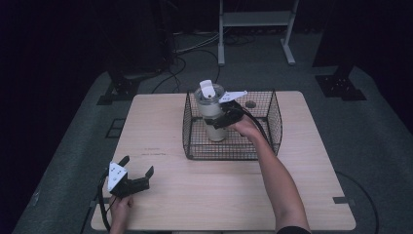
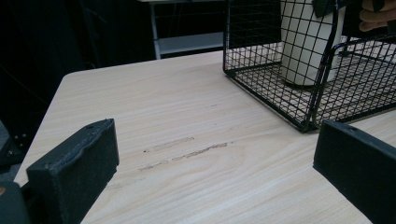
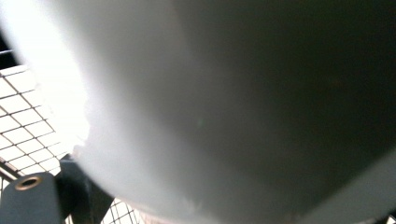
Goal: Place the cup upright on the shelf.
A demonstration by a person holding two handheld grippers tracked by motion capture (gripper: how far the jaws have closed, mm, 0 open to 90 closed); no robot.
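Observation:
A cream tumbler [image 1: 210,103] with a clear flip lid stands upright inside a black wire basket [image 1: 221,157] at the far middle of the table. My right gripper [image 1: 221,117] comes in from the right over the basket's rim and is shut on the tumbler's side at mid-height. The right gripper view is so close that the tumbler's pale wall [image 3: 224,102] is blurred, with basket mesh [image 3: 23,135] at the left. My left gripper [image 1: 138,164] rests open near the front left corner, holding nothing. Its wide-apart jaws [image 2: 217,140] face the basket [image 2: 271,100] and tumbler [image 2: 303,46].
The light wooden table [image 1: 219,195] has bare room in front and to the left of the basket. A small dark round mark [image 1: 251,104] lies behind the basket. Beyond the table stand a metal frame [image 1: 255,19], floor cables and dark stands.

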